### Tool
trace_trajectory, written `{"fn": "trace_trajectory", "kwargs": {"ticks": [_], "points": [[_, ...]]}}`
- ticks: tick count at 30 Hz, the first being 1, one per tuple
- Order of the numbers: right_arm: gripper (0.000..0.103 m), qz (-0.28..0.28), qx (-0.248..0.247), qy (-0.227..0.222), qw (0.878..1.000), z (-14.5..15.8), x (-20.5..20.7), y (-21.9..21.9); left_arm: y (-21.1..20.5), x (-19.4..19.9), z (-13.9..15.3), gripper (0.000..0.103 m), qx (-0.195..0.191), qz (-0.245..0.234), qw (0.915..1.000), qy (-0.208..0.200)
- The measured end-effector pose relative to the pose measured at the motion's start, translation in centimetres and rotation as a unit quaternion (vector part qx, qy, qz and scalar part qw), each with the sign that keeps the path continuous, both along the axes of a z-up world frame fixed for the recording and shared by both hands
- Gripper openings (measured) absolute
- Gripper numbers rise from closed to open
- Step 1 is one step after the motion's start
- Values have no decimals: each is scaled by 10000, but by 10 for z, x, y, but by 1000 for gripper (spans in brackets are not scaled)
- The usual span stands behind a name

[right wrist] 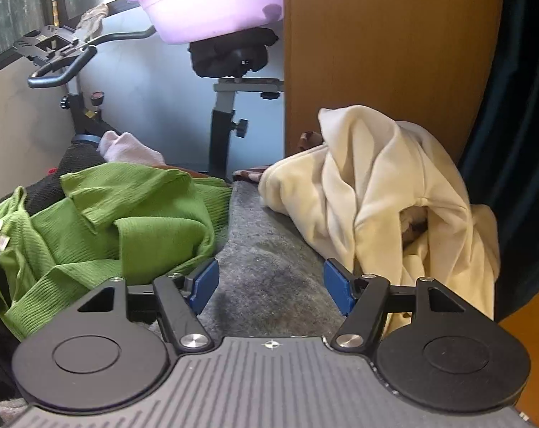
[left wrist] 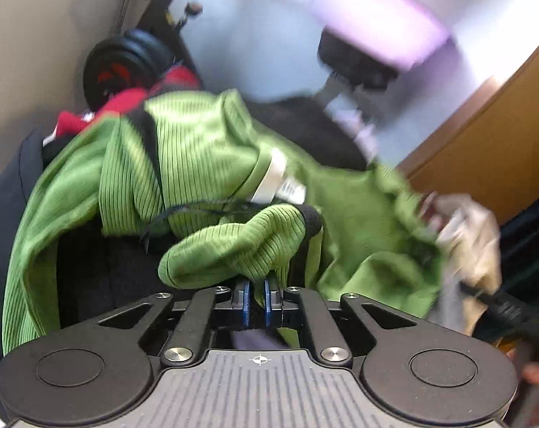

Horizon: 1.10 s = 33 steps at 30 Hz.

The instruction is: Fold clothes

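Left tongs [left wrist: 257, 294] pinching crumpled green ribbed garment [left wrist: 205, 157]

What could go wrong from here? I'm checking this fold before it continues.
1. The left hand-held gripper pinches only a small ribbed fold of the green garment; it may slip out when lifted.
2. The garment drapes over dark clothing, which might get dragged along.
3. The right hand-held gripper hangs open near the cream garment and could snag it.

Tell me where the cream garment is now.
In the right wrist view the cream garment lies heaped at right on the grey surface, against the wooden panel.
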State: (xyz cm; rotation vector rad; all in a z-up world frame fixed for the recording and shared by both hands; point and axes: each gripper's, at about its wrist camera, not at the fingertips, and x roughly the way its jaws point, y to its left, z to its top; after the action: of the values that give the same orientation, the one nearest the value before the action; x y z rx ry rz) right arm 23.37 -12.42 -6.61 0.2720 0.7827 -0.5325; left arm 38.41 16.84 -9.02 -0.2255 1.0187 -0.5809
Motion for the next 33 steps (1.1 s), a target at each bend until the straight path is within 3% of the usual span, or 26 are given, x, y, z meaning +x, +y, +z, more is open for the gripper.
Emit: {"fn": "trace_trajectory", "kwargs": {"ticks": [2,6,10,15,20,21,23,24,25,26,28,33], "points": [[68,187,56,-45,9998,3,2,4,0,0,14,6,-206,84,9996,-156],[74,949,185,-6,9953,5,6,23,-16,-9,31,5,-145,-86,9976,-670],[76,1728,236,288,9842,-3,7,46,-27,-5,29,5,-92,38,9980,-628],[79,2074,-27,463,9772,-7,6,66,-28,-5,20,5,-36,138,9983,-562],[90,2473,-440,779,9648,-19,8,80,-26,-6,21,5,-81,152,9981,-591],[85,2552,-523,841,9618,-22,9,83,-26,-8,22,5,-84,150,9980,-614],[63,2684,-650,921,9567,-24,7,86,-28,-11,24,5,-71,138,9976,-679],[37,2713,-654,891,9561,-22,3,84,-29,-12,26,5,-71,125,9973,-721],[19,2741,-659,860,9556,-19,-2,83,-30,-14,27,5,-75,111,9970,-764],[15,2769,-664,830,9550,-16,-6,81,-30,-16,29,5,-91,107,9967,-800],[10,2514,-406,628,9650,-6,-17,67,-30,-18,33,5,-147,131,9961,-857],[9,1044,-365,259,9935,25,-52,18,-30,-13,37,5,-379,318,9952,-846]]}}
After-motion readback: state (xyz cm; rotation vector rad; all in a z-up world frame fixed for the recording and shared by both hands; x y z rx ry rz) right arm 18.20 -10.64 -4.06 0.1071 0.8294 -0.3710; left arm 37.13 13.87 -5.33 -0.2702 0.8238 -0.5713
